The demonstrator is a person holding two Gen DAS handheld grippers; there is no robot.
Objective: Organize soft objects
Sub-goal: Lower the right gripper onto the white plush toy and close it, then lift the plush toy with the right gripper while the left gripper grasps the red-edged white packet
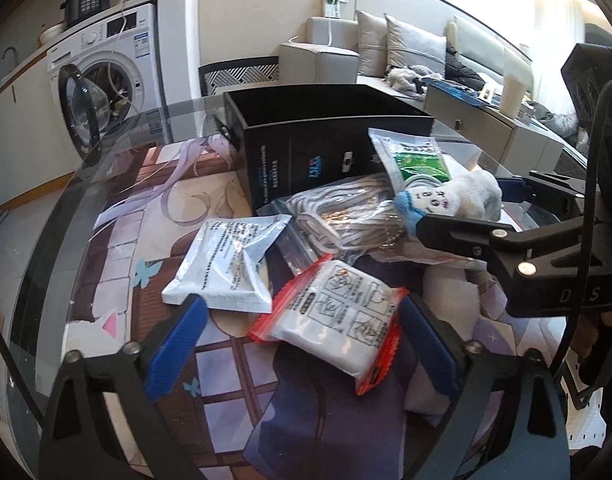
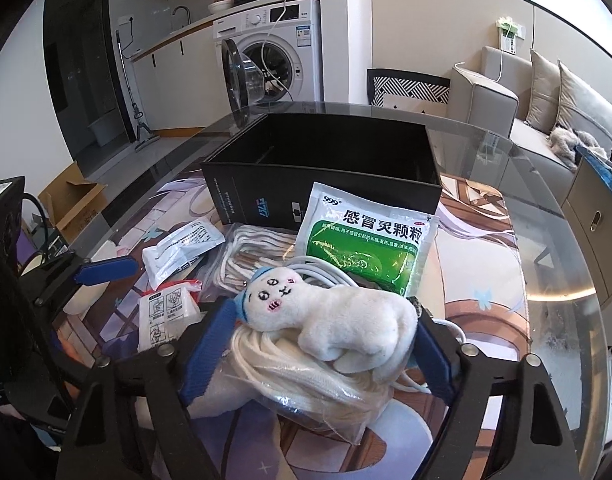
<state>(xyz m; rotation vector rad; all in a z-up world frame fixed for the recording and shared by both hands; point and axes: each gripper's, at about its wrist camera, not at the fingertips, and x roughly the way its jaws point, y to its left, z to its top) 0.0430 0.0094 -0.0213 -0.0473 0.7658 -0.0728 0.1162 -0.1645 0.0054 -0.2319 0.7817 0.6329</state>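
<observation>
A white plush toy (image 2: 338, 316) with a blue hat lies on a clear bag of white cord (image 2: 306, 380). My right gripper (image 2: 324, 312) is shut on it, one blue pad at its head and one at its back. The left wrist view shows the same toy (image 1: 466, 196) between the right gripper's (image 1: 462, 204) two fingers. My left gripper (image 1: 301, 300) is open around a red-edged white packet (image 1: 338, 320); its right pad is at the packet's edge and its left pad is clear of it. An open black box (image 2: 318, 152) stands behind the pile.
A green and white sachet (image 2: 370, 244) leans on the box. A bag of grey-white cords (image 1: 346, 216) and a flat white printed packet (image 1: 229, 264) lie on the printed mat (image 1: 137, 240) on the round glass table (image 2: 546, 240). A chair (image 2: 410, 84) stands behind the table.
</observation>
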